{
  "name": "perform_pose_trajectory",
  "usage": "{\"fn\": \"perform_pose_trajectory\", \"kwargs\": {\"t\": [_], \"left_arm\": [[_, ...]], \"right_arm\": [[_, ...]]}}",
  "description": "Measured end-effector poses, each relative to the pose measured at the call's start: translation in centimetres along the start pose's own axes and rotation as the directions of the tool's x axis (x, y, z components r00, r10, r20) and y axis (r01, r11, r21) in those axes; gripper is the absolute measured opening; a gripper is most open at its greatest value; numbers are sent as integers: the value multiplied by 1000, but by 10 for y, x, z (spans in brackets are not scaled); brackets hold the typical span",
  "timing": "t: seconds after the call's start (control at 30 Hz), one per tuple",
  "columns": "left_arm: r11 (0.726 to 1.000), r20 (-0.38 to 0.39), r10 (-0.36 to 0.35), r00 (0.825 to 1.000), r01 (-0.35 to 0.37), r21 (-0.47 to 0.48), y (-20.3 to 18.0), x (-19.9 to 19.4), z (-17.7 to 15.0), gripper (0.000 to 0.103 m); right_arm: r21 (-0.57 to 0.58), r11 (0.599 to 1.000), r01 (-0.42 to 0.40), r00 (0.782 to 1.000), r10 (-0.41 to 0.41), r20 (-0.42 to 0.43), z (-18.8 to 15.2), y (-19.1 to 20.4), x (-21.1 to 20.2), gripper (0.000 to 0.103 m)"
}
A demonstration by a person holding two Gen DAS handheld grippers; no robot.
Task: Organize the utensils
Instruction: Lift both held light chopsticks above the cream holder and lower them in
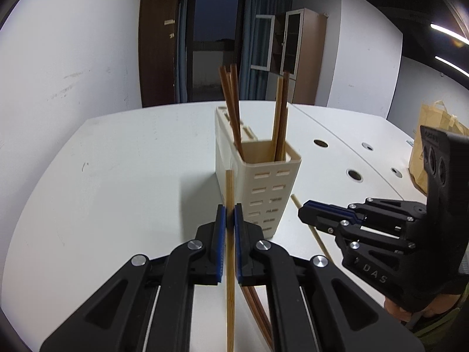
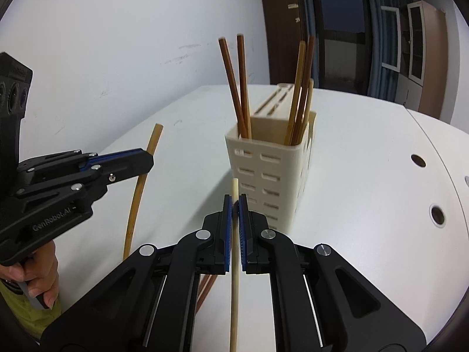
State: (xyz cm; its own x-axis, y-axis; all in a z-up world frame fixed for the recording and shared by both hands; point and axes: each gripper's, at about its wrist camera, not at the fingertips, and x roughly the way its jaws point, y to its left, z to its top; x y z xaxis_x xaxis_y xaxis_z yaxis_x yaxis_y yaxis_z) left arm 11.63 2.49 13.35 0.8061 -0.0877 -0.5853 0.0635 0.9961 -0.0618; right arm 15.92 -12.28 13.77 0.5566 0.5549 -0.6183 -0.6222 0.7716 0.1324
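A: Right, both grippers are up off the worktop (image 1: 117, 161), and each has a chopstick. The left gripper (image 1: 230, 214) has its jaws clamped on a tan chopstick (image 1: 230, 264) that runs straight up between the blue pads, its tip poking out above them.

B: And the right gripper (image 2: 235, 205)?

A: Same story. Jaws squeezed together on a pale chopstick (image 2: 234, 278), the blunt end showing just past the fingertips. In the left wrist view that stick slants down and away beneath the gripper.

B: Where's the holder?

A: Dead ahead of both. A cream utensil holder (image 1: 263, 187) with slotted walls stands upright on the worktop, between the two grippers and a little beyond them. Its open front compartment already has sticks in it: dark brown chopsticks (image 2: 239, 88) leaning left, and a mixed bundle (image 2: 302, 94) of lighter and darker ones leaning right.

B: Anything left lying down?

A: A few reddish-brown chopsticks (image 1: 255, 308) rest on the worktop beneath the left gripper, partly hidden by its frame.

B: And the person?

A: A hand (image 2: 38, 275) wraps the left gripper's handle, low in the right wrist view. A brown paper bag (image 1: 433, 135) sits far off at the right edge.
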Motion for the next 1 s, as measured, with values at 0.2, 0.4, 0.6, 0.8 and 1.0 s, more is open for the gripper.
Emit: {"fn": "perform_pose_trajectory", "kwargs": {"t": [0.2,0.4,0.6,0.8,1.0], "left_arm": [[1000,78,-11,997,9,20,-9,-13,28,6],[998,172,-31,985,21,56,-25,-23,52,6],[999,268,-46,962,44,13,-24,-19,66,6],[999,361,-36,932,38,2,-25,-18,75,6],[999,513,-24,858,35,-11,-27,-33,81,6]], "right_arm": [[-14,1000,-3,996,4,86,23,0,-13,4],[-1,1000,9,984,-9,177,39,-5,-31,4],[38,999,9,957,-20,290,46,-24,-38,4],[25,999,22,921,-30,387,55,-35,-37,4],[20,1000,10,865,-19,502,58,-40,-41,4]]}}
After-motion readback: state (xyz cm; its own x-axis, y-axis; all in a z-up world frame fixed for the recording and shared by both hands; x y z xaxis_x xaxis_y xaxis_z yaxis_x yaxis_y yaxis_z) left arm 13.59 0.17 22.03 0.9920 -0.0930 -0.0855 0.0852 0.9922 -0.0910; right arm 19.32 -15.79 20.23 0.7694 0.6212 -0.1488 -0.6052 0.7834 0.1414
